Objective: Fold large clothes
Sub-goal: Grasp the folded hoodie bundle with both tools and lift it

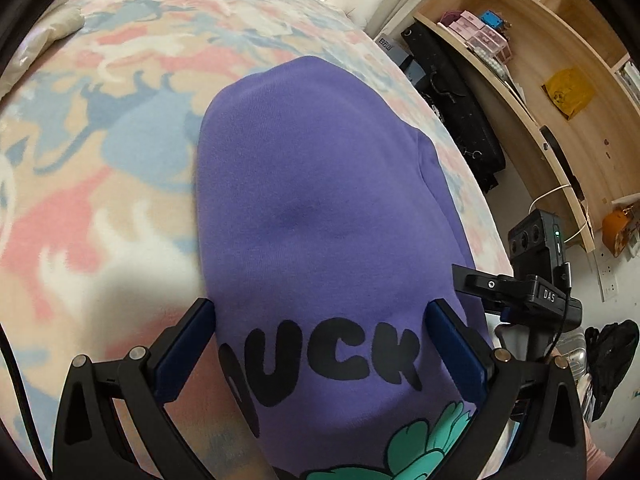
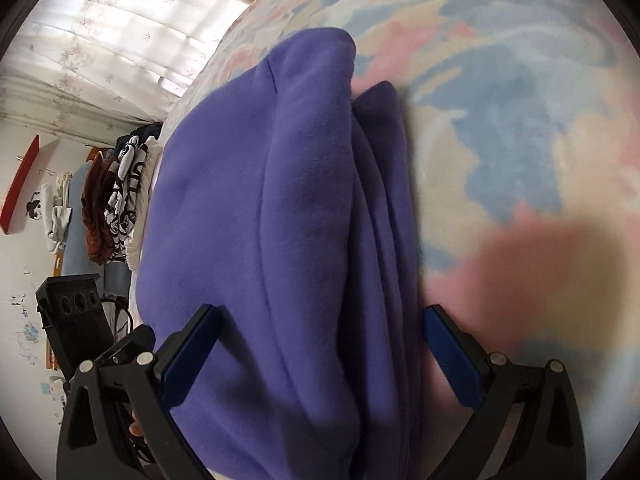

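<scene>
A purple sweatshirt with black "DUCK" lettering and a teal print lies folded into a long stack on a pastel patterned blanket. My left gripper is open, its jaws on either side of the sweatshirt's near end above the lettering. In the right wrist view the sweatshirt shows several folded layers along one side. My right gripper is open and straddles that layered edge. The other gripper shows at the right of the left wrist view and at the lower left of the right wrist view.
The blanket covers a bed. A wooden shelf unit with boxes and a black case stand beyond the bed's right side. Hanging clothes and a curtained window are on the other side.
</scene>
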